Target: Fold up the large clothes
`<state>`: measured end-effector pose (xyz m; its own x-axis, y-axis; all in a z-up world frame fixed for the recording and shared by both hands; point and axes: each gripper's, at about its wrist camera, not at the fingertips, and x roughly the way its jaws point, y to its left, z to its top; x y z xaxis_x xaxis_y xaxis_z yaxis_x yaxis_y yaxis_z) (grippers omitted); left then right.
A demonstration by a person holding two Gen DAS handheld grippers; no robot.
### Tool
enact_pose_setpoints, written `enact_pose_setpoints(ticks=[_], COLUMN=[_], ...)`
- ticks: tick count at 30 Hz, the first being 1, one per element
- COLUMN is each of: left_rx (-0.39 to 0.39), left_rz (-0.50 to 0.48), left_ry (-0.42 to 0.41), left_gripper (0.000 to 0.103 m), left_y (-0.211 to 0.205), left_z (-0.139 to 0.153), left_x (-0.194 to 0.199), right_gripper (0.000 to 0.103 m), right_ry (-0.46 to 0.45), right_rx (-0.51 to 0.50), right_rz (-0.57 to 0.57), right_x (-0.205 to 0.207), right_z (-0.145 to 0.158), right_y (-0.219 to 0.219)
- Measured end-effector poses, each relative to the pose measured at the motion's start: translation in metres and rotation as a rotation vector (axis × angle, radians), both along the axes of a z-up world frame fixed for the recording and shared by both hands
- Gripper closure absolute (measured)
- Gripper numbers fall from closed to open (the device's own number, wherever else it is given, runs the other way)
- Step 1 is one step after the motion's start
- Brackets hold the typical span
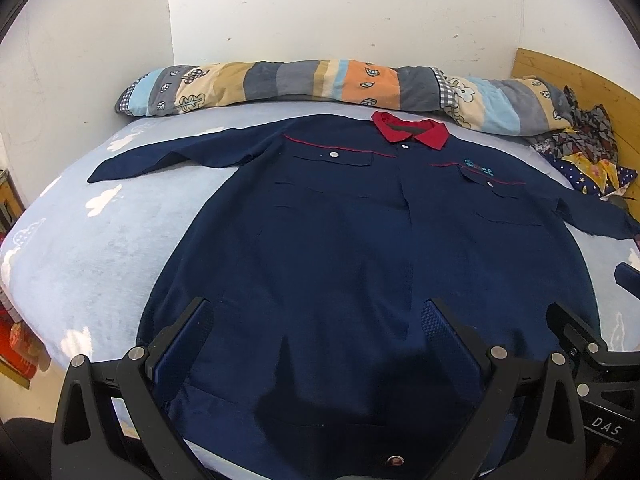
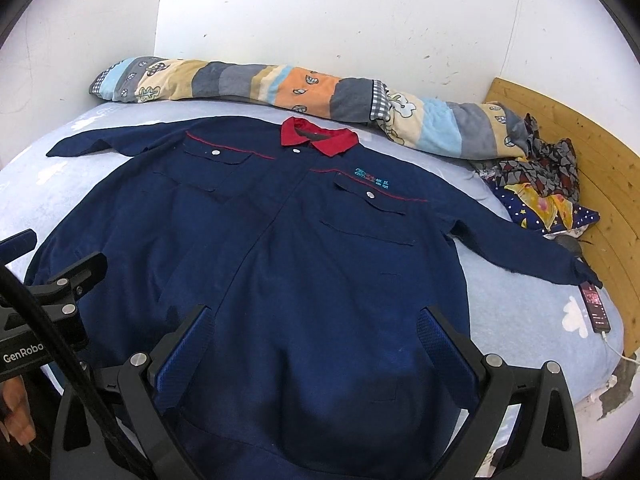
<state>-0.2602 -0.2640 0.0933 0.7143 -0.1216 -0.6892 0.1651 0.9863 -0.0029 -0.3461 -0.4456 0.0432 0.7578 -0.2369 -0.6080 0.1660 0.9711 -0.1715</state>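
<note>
Navy work shirt [image 1: 320, 240] lies flat, front up, spread across the light blue bed sheet [image 1: 100, 248], filling most of the bed's middle; both sleeves out to the sides, hem toward the cameras. Red collar [image 1: 410, 130] at the far end, red piping across the chest, two flapped chest pockets with silver snaps, teal embroidered logo [image 2: 370, 176] above one pocket. Placket closed. Left gripper [image 1: 320, 344] hovers over the shirt's lower hem area, jaws spread wide, nothing between them, blue ribbed pads [image 1: 200, 340] visible. Right gripper [image 2: 316, 344] also over the lower shirt, jaws wide apart, empty. Can't tell if either fingertip touches the fabric. Each gripper shows at the edge of the other's view, so they sit side by side. Part of a hand [image 2: 16, 412] visible at lower left of right wrist view. Beyond the collar, a rolled striped quilt [image 1: 304, 84] runs along the white wall [image 1: 340, 8]. Crumpled patterned cloth [image 2: 540, 184] by the wooden headboard [image 2: 600, 184]. A phone [image 2: 596, 308] with white cable lies on the sheet just beside one sleeve's cuff.
</note>
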Motion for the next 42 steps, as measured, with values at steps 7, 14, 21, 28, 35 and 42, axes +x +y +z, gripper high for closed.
enact_pose_setpoints(ticks=[7,14,21,28,35,42], left_rx=[0.007,0.008,0.011,0.034,0.08,0.12], left_rz=[0.005,0.002,0.004,-0.007,-0.052,-0.173], left_ry=[-0.003,0.001,-0.002,-0.018,-0.079,-0.135], left_gripper=[0.0,0.0,0.0,0.0,0.0,0.0], left_y=[-0.001,-0.002,-0.004,-0.008,-0.023,-0.055], left_z=[0.0,0.002,0.004,0.002,0.017,0.046], left_x=[-0.001,-0.001,0.0,-0.002,0.003,0.049], right_gripper=[0.0,0.0,0.0,0.0,0.0,0.0], right_ry=[-0.003,-0.005,-0.048,-0.064,-0.172,-0.24], right_rx=[-0.006,-0.001,0.068,0.136,0.328,0.574], right_rz=[0.001,-0.002,-0.079,-0.122,-0.147,-0.25], right_x=[-0.002,-0.003,-0.007,-0.011,-0.021,-0.033], right_z=[0.001,0.002,0.016,0.022,0.054,0.07], right_y=[-0.001,-0.003,-0.035,-0.058,-0.118,-0.234])
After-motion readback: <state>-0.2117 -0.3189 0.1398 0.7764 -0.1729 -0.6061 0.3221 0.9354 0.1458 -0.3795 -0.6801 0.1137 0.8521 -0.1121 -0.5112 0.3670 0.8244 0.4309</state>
